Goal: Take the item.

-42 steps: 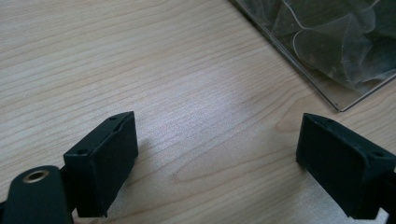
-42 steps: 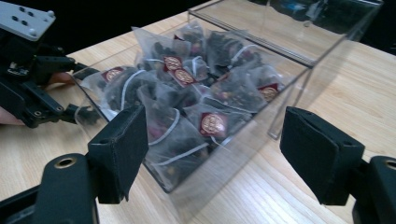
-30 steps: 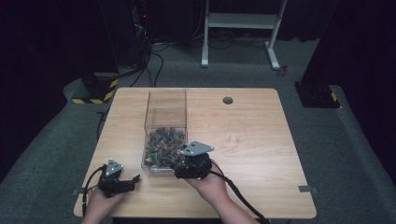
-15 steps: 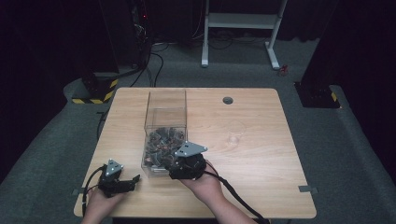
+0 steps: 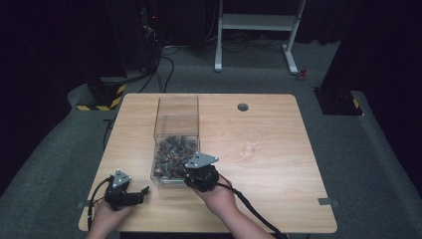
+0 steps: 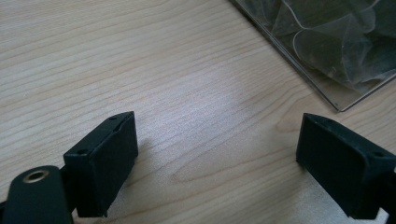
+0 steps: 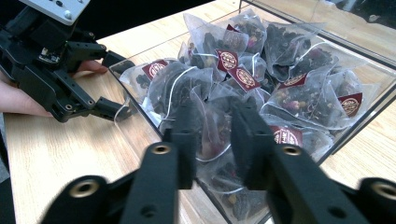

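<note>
Several dark red round labels point(image 7: 228, 59) showed on the tea bags, their print too small for me to read. My right gripper point(image 7: 215, 122) reached over the near end of the clear box point(image 5: 177, 118) by the table's point(image 5: 278, 164) near edge, its jaws just closing on one tea bag point(image 7: 212, 133) on the heap. My left gripper point(image 6: 217, 154) rested spread and empty on the table near its near left corner.

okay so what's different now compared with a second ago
The right gripper has shifted left, over the near end of the clear box, and its jaws have just been closing around a tea bag in the pile. The left gripper stays open on the table.
</note>
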Demonstrator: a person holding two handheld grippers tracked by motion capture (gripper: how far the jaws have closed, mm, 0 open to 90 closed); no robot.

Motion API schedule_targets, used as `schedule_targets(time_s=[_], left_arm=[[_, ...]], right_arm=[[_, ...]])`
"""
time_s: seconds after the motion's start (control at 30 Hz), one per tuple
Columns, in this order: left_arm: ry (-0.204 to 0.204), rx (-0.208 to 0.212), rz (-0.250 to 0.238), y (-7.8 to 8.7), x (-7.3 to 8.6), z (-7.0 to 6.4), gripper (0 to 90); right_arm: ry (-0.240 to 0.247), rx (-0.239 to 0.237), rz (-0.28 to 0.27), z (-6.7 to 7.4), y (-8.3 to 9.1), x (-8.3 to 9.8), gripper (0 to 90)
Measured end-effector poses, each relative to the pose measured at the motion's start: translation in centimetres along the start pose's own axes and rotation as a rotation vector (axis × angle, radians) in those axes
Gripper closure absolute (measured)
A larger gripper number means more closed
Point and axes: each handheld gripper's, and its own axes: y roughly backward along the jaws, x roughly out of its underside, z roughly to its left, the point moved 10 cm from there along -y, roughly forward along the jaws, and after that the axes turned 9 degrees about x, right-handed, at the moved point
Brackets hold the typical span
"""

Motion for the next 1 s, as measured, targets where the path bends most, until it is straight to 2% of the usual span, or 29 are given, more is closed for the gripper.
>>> schedule_targets(time_s=[0.1,0.33,0.63,1.0], left_arm=[[0.0,0.001,-0.001,-0.01,0.0,0.0,13.0],[0.0,0.001,-0.001,-0.01,0.0,0.0,13.0],[0.0,0.001,0.0,0.0,0.0,-0.01,12.9],[0.0,0.0,0.0,0.0,0.0,0.0,13.0]], right_arm=[[0.005,0.002,0.002,-0.06,-0.04,0.15,79.6],[0.008,0.003,0.016,-0.1,-0.26,0.54,81.5],[0.013,-0.003,0.012,0.04,-0.25,0.55,89.4],[0.016,-0.002,0.01,0.07,-0.2,0.48,90.0]])
